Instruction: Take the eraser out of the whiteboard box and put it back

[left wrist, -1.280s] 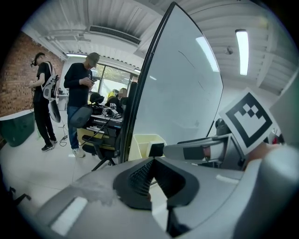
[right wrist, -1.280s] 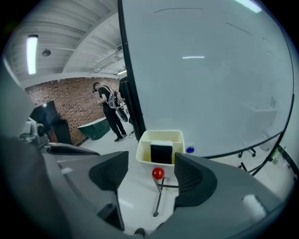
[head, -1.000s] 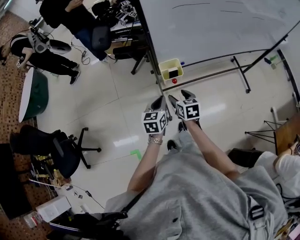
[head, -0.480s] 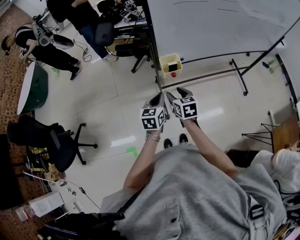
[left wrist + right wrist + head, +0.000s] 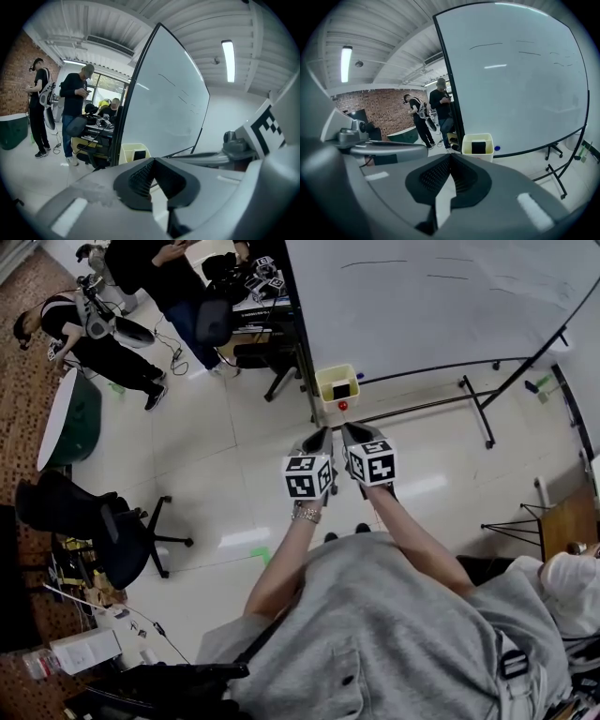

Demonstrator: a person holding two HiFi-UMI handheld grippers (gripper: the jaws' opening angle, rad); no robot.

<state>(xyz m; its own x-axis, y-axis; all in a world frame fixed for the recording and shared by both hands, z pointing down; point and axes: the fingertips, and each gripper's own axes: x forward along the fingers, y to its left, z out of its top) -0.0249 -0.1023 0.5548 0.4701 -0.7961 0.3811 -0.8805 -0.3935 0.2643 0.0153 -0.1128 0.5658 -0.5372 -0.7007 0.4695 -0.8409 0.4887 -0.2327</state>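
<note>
The eraser [image 5: 478, 147] stands upright inside the yellow box [image 5: 324, 388] that hangs at the lower left corner of the whiteboard [image 5: 422, 306]. That is where the task wants it to end, and also where it would sit before being lifted out.

I have both tools side by side on the near side of the box, pointing toward it and well short of it. The left gripper [image 5: 154, 159] has its jaws pressed together with nothing between them. The right gripper [image 5: 451, 155] has just been closing and now also sits with its pads meeting on nothing.

From here I judge two readings. Either I am on the way in to fetch the eraser, or it is already back in the box and I have let go and come away. The scene does not settle which, so I will not commit to a move. Any reach into the box would call for spread jaws lined up with the eraser's narrow faces, since the box walls stand close around it.

Compared with a second ago, the right jaws, then plainly apart in the head view, are now together. Both tools sit nearer the box in that view, and the box has kept its place with the eraser in it.
</note>
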